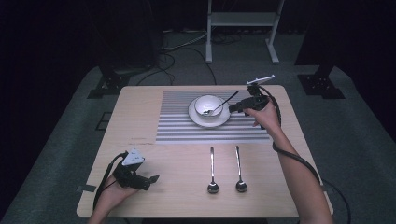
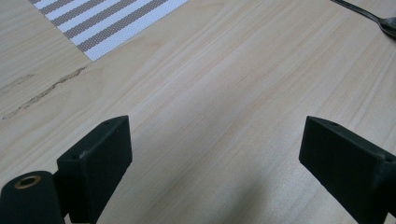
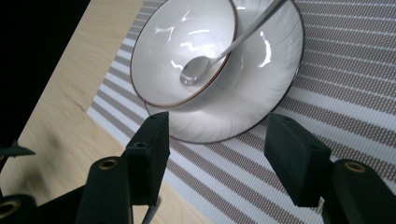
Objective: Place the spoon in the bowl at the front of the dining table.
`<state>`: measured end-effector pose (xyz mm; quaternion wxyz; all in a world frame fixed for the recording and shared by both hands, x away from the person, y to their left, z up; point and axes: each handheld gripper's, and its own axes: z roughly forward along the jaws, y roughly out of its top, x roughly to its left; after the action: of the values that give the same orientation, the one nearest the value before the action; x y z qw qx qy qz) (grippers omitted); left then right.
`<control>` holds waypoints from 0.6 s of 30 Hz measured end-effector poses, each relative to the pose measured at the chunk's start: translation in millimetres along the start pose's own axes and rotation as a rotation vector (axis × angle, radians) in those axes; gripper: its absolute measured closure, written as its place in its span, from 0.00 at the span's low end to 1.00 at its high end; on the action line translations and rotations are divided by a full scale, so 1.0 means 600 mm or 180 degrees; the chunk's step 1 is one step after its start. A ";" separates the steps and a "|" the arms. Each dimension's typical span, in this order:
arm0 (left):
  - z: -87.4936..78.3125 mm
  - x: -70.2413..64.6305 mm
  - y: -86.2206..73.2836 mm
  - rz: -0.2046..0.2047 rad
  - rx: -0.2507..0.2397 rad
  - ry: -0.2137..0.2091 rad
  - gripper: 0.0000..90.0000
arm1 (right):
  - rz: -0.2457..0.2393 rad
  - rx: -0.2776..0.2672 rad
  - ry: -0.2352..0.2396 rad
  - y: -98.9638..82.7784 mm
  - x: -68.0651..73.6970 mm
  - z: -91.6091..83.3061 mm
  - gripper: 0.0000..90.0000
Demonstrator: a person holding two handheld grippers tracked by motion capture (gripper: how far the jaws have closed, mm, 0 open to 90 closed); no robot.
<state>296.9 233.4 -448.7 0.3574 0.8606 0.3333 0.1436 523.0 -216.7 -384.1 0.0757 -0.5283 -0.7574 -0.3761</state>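
Two spoons (image 1: 226, 170) lie side by side near the table's (image 1: 140, 107) front edge. Beyond, a spoon (image 1: 219, 105) rests in the bowl (image 1: 208, 105) on its saucer (image 1: 209, 120), striped placemat (image 1: 173, 126) beneath. Right gripper (image 1: 233, 108) spread, empty, beside it; left gripper (image 1: 154, 178) likewise released.

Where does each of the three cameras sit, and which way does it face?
High view: above the near edge, looking forward and down on the table; both forearms show.
Left gripper view: on the left claw, facing bare wood.
Right gripper view: on the right claw, facing the bowl.
High and right gripper views share the bowl's spoon.
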 end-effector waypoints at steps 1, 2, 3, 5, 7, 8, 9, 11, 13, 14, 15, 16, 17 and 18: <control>0.000 0.000 0.000 -0.0001 -0.0001 0.0000 0.09 | -0.0013 0.0011 0.0007 -0.003 0.001 -0.001 0.43; 0.000 0.000 0.000 -0.0001 -0.0001 0.0002 0.09 | -0.0031 0.0023 0.0016 -0.007 0.002 -0.002 0.43; 0.000 0.000 0.000 0.0005 -0.0005 0.0007 0.09 | -0.0049 0.0037 0.0023 -0.010 0.004 -0.003 0.43; -0.001 0.000 0.001 0.0005 -0.0016 0.0007 0.09 | -0.0085 0.0044 0.0040 -0.015 0.005 -0.004 0.43; -0.001 0.000 0.000 0.0005 -0.0008 0.0008 0.09 | -0.0095 0.0050 0.0056 -0.020 0.007 -0.007 0.43; 0.000 0.000 0.000 0.0002 -0.0006 0.0009 0.09 | -0.0102 0.0042 0.0072 -0.021 0.007 -0.008 0.43; 0.000 0.000 0.000 0.0001 0.0000 0.0008 0.09 | -0.0107 0.0041 0.0087 -0.023 0.008 -0.010 0.43; 0.000 0.000 0.000 -0.0003 -0.0001 0.0006 0.09 | -0.0122 0.0022 0.0128 -0.028 0.010 -0.013 0.43; 0.001 0.000 0.000 -0.0005 0.0000 0.0003 0.09 | -0.0135 0.0014 0.0159 -0.033 0.011 -0.014 0.43; 0.001 0.000 0.000 -0.0005 0.0007 -0.0001 0.09 | -0.0140 0.0009 0.0166 -0.036 0.012 -0.014 0.43; 0.001 0.000 0.000 -0.0001 0.0013 -0.0004 0.09 | -0.0147 0.0007 0.0174 -0.038 0.011 -0.013 0.43; 0.002 0.000 -0.001 0.0009 0.0020 -0.0006 0.09 | -0.0150 0.0020 0.0180 -0.041 0.011 -0.013 0.43; 0.001 -0.001 -0.001 0.0008 0.0017 -0.0001 0.09 | -0.0150 0.0035 0.0180 -0.044 0.011 -0.012 0.43; 0.001 -0.001 0.000 0.0003 0.0017 0.0000 0.09 | -0.0163 0.0032 0.0188 -0.046 0.011 -0.011 0.43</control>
<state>296.7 233.0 -449.2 0.3550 0.8617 0.3333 0.1429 494.4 -220.7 -389.6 0.0910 -0.4969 -0.7700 -0.3896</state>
